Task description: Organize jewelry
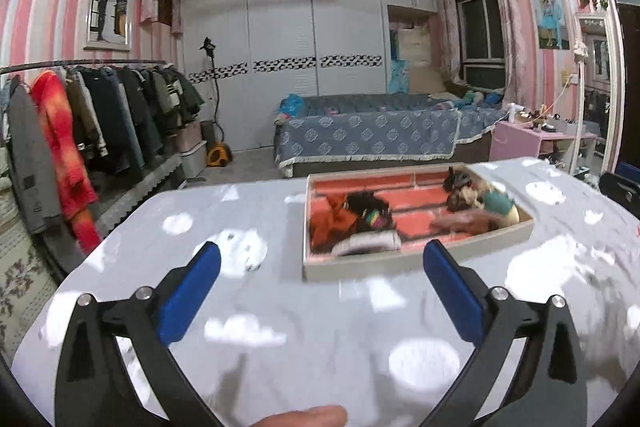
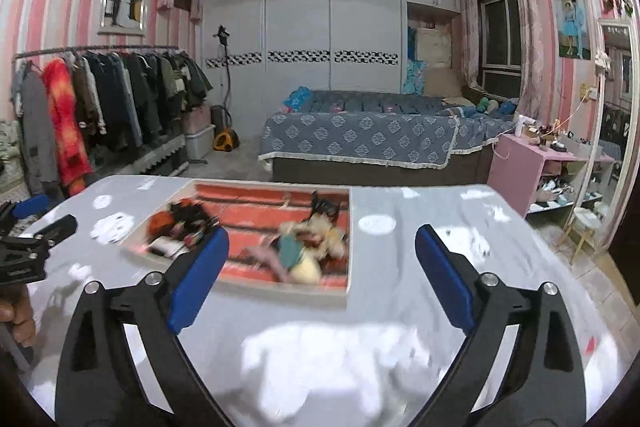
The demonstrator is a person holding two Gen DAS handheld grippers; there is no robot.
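Both tools hover above the worktop (image 1: 320, 315) with nothing between their blue pads, so this looks like the approach stage, before any piece has been picked. The left tool (image 1: 322, 291) has its jaws spread wide, and the right tool (image 2: 322, 273) is spread just as wide and empty.

The jewelry tray (image 1: 416, 259), a shallow box with a red lining and dividers, sits in the middle right of the left view and the middle left of the right view. Inside it, a dark and orange cluster (image 1: 352, 217) lies at the left end and a mixed heap (image 2: 308, 251) with teal, cream and brown pieces lies toward the right end. Motion blur keeps me from telling single items apart.

The next move probably calls for choosing one piece, lowering a tool over it with the pads either side, and closing gently, since the pieces seem tangled and may drag neighbours along.
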